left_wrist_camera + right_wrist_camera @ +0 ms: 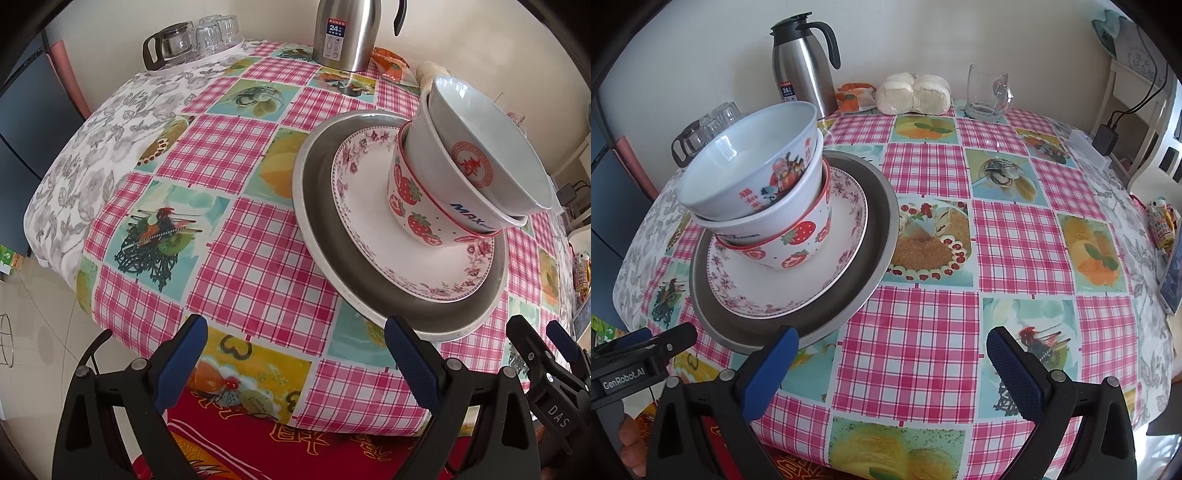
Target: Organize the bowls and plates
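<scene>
A: What is on the table [923, 332] right now?

B: A checked pink cloth with fruit pictures covers it. Near the front edge, toward the left side, sits 1 stack: a metal tray [317, 206] at the bottom, a flowered plate [369, 206] inside it, then a strawberry bowl [410, 206], a white bowl [424, 147] nested in that, and a top bowl [487, 122] with red lettering. The 3 bowls lean a little.

A: And the grippers?

B: The left gripper [295, 358] hangs at the front edge, its jaws spread wide and holding nothing, with its right finger just beside the tray rim. The right gripper [890, 365] hangs next to it, also spread wide and empty, with its left finger near the tray rim.

A: Is the tidying finished?

B: It looks nearly done. Every plate and bowl in view is already in the 1 stack, and no loose dish lies elsewhere on the cloth. What may remain is straightening the leaning bowls or moving the stack, though that is my guess.

A: Anything else there?

B: Along the back edge stand a steel flask [805, 66], a glass mug [988, 92], bread rolls [912, 92], and upturned glasses [210, 35] on a white tray [221, 51].
</scene>
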{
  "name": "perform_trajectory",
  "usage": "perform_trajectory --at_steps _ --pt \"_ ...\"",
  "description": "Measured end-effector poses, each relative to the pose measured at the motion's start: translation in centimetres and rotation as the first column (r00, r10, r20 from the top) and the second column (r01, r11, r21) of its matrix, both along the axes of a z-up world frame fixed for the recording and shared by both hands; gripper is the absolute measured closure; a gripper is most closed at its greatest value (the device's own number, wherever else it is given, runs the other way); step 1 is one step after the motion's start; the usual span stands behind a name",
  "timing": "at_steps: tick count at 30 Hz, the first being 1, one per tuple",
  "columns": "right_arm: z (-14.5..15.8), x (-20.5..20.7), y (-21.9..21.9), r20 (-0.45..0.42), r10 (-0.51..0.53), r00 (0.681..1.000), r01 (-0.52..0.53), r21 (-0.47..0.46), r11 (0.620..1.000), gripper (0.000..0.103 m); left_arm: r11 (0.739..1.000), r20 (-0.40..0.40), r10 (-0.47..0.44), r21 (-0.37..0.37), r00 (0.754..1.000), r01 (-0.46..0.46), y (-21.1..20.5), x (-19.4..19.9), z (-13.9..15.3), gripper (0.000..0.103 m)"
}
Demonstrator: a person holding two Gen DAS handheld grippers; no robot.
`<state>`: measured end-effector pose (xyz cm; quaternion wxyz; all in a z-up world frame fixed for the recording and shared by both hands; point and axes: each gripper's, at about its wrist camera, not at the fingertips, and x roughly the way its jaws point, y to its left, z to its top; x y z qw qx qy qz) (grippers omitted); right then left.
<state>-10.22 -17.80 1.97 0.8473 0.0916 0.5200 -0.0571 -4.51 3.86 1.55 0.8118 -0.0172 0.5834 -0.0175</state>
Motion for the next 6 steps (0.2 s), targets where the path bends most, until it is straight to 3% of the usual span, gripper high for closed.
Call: perform_trajectory --at_steps 6 --pt "-0.24 0.11 -0.03 -0.008 0.000 1.000 0.000 0.002 1.000 0.000 1.000 -0.001 0.003 -0.004 1.000 -0.003 -0.03 0.03 0.03 0.006"
